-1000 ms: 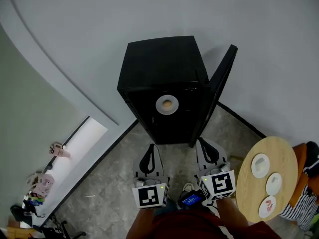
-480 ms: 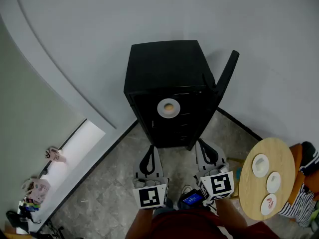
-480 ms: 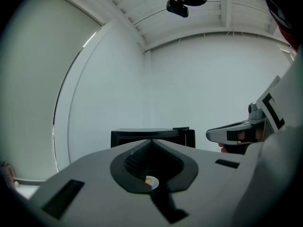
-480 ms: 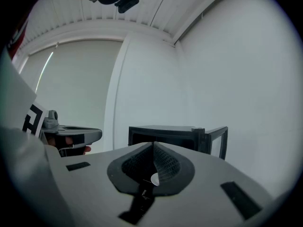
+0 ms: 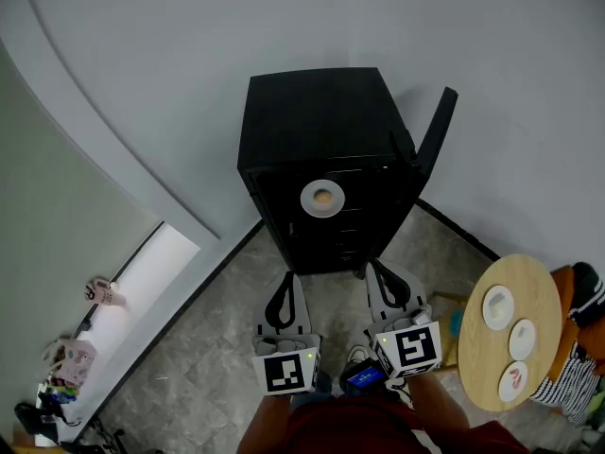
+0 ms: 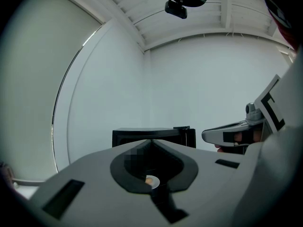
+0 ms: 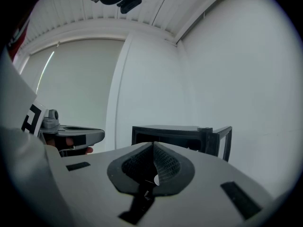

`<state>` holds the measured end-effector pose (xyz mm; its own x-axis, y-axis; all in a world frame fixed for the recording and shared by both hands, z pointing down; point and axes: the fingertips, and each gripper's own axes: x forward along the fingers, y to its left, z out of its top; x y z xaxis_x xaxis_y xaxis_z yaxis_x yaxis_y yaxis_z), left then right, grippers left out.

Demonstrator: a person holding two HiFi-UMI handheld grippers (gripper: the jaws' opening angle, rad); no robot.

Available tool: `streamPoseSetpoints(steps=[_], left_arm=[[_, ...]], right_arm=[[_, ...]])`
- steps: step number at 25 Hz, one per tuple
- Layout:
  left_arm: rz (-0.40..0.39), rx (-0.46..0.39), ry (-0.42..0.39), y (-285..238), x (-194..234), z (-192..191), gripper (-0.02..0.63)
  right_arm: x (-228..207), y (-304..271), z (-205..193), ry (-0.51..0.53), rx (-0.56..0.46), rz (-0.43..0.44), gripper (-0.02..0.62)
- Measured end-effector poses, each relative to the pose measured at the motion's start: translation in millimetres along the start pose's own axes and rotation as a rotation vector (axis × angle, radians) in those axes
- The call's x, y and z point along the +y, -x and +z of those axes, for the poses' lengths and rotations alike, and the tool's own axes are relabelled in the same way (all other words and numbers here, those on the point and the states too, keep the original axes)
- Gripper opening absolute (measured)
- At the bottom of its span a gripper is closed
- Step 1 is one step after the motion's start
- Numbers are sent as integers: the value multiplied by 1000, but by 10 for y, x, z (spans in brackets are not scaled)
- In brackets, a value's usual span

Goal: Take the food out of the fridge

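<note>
I see the food (image 5: 322, 198) – a small tan piece on a white plate (image 5: 320, 200) – sitting on a shelf inside the black fridge (image 5: 317, 121), whose door (image 5: 437, 130) stands open on the fridge's right side. Both grippers are level in front of the fridge, short of its opening and well apart from the plate. The left gripper (image 5: 287, 279) has its jaws closed on nothing, and the right gripper (image 5: 377, 273) likewise has its jaws pressed together and empty. Through each gripper view the plate shows beyond the closed tips, deep in the fridge. To the fridge's right stands a round wooden desk (image 5: 477, 353) – small white dishes on it. The only print I can make out is the black-and-white square marker on each cube; I see no brand on the fridge.
</note>
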<state>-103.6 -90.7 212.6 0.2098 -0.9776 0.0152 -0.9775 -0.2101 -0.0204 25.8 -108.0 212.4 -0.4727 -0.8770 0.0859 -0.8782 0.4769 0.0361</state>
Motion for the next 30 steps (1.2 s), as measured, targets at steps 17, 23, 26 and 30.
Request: streamPoseSetpoints(steps=[17, 23, 26, 30], left_arm=[[6, 1, 45, -130, 100, -186, 14], [17, -26, 103, -237, 98, -202, 14], [14, -18, 111, -277, 90, -289, 14], [17, 2, 125, -327, 109, -434, 14]], right_arm=[[83, -136, -206, 7, 19, 10, 20], [96, -204, -337, -1, 35, 11, 20], [106, -234, -397, -2, 36, 10, 20], [91, -260, -514, -2, 47, 5, 20]])
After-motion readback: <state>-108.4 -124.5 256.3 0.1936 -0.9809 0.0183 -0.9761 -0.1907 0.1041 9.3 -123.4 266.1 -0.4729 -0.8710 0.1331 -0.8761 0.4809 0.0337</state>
